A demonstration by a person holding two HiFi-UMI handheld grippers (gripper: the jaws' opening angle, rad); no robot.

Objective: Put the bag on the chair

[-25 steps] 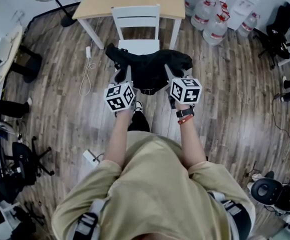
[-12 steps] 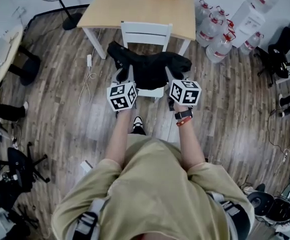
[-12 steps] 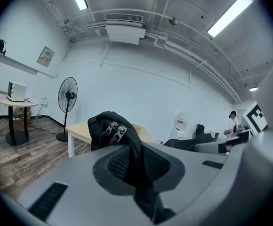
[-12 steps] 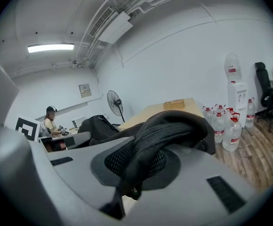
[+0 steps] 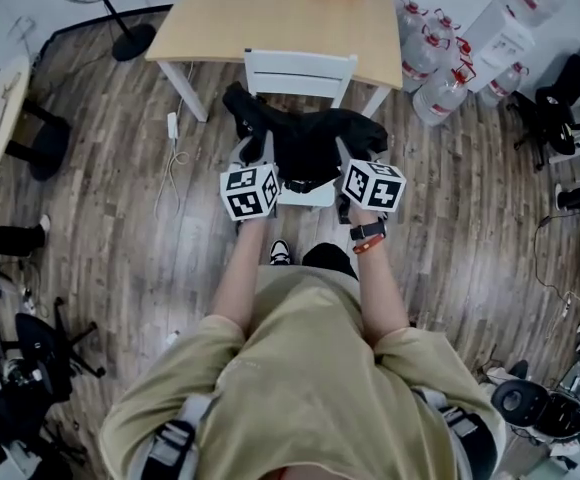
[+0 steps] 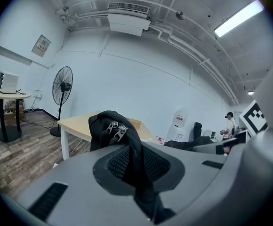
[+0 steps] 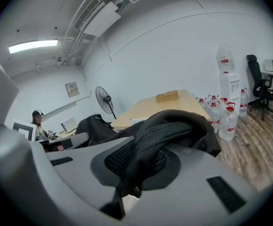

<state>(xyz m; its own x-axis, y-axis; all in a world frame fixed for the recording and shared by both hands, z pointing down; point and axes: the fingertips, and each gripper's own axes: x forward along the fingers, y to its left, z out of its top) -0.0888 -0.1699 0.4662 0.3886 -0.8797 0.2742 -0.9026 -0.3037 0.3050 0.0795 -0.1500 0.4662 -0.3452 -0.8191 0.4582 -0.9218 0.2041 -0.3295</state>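
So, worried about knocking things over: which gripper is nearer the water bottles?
Right. The right gripper, shut on the bag, sits toward the water bottles; the left gripper holds the bag's far end.

The room is lit brightly and evenly from above. A long white ceiling strip light [image 6: 237, 18] is seen at the upper right of the left gripper view, and a second strip light [image 7: 33, 45], blown out to plain white, at the left of the right gripper view. Only soft, faint shadows are cast. A pale sheen is thrown off the brown wood-plank floor [image 5: 145, 248]. The black fabric bag [image 5: 305, 143] is rendered so dark that little detail is kept. Straight lines are bent toward every edge, the gripper views are ringed by black corners, and their nearest foreground is left out of focus.
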